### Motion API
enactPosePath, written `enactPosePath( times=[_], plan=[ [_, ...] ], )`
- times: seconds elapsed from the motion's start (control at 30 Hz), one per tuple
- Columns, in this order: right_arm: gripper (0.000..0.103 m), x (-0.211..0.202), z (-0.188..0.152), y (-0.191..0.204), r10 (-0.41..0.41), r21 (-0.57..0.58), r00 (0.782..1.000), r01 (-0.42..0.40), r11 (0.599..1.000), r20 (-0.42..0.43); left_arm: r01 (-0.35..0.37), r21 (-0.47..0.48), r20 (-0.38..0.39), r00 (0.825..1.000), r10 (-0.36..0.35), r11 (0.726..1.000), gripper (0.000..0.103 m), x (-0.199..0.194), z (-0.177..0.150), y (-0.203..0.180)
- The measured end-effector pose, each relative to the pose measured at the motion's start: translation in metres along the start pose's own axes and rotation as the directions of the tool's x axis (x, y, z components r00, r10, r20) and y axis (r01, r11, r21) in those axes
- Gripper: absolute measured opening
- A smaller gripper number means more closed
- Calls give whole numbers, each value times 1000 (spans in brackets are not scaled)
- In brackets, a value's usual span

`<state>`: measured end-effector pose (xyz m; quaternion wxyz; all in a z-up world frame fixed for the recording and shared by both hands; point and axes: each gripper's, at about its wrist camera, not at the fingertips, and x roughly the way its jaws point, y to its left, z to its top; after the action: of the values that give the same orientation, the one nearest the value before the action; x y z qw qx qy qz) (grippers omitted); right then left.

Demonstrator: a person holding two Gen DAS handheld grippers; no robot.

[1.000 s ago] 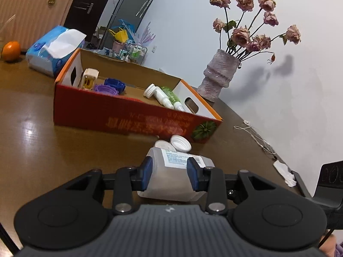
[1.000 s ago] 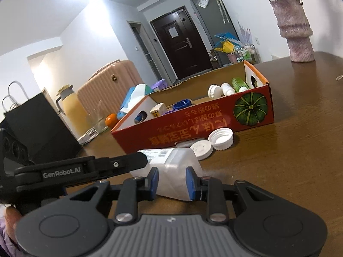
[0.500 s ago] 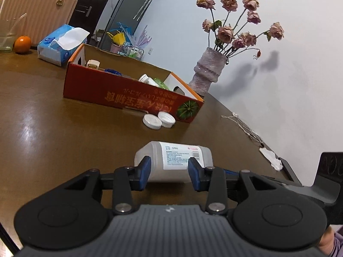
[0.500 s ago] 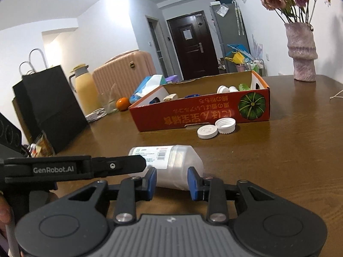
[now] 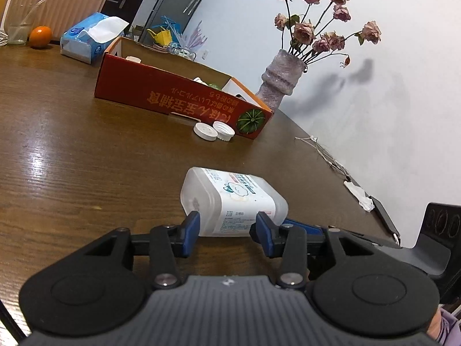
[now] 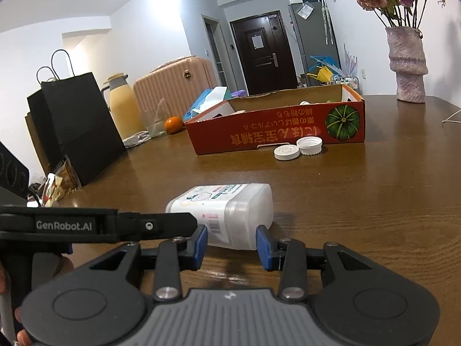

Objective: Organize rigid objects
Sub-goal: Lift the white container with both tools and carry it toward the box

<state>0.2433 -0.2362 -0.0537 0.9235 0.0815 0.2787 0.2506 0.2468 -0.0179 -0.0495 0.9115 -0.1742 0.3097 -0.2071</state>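
Note:
A translucent white plastic bottle (image 5: 230, 199) with a printed label lies on its side on the brown table; it also shows in the right wrist view (image 6: 227, 216). My left gripper (image 5: 227, 235) is open, its blue pads at the bottle's near end, apart from it. My right gripper (image 6: 232, 246) is open just short of the bottle's other end. A red cardboard box (image 5: 178, 98) holding small items stands further back, also in the right wrist view (image 6: 276, 127). Two white caps (image 5: 213, 130) lie in front of the box, seen too in the right wrist view (image 6: 298, 148).
A vase of dried roses (image 5: 281, 77) stands behind the box. A tissue pack (image 5: 92, 36), an orange (image 5: 40, 36) and a glass (image 5: 18, 30) sit at the far left. A black bag (image 6: 75, 127), thermos (image 6: 122, 106) and white cable (image 5: 325, 152) edge the table.
Both grippers have pulled back from the box, and the bottle now lies on the table farther from it. Its label has rolled to face upward.

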Motion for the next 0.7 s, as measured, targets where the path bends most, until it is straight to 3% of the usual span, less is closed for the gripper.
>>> enactPosePath(
  times=[0.33, 0.57, 0.7],
  plan=[
    [37, -3, 6, -7, 22, 19, 1000, -22, 1000, 4, 10, -26, 34, 999, -9, 1000, 54, -5, 8, 11],
    [39, 9, 17, -27, 85, 169, 996, -89, 982, 28, 23, -59, 27, 999, -21, 998, 54, 13, 25, 21],
    [39, 22, 24, -40, 106, 244, 994, -109, 964, 22, 74, -124, -7, 997, -75, 990, 46, 27, 28, 33]
  ],
)
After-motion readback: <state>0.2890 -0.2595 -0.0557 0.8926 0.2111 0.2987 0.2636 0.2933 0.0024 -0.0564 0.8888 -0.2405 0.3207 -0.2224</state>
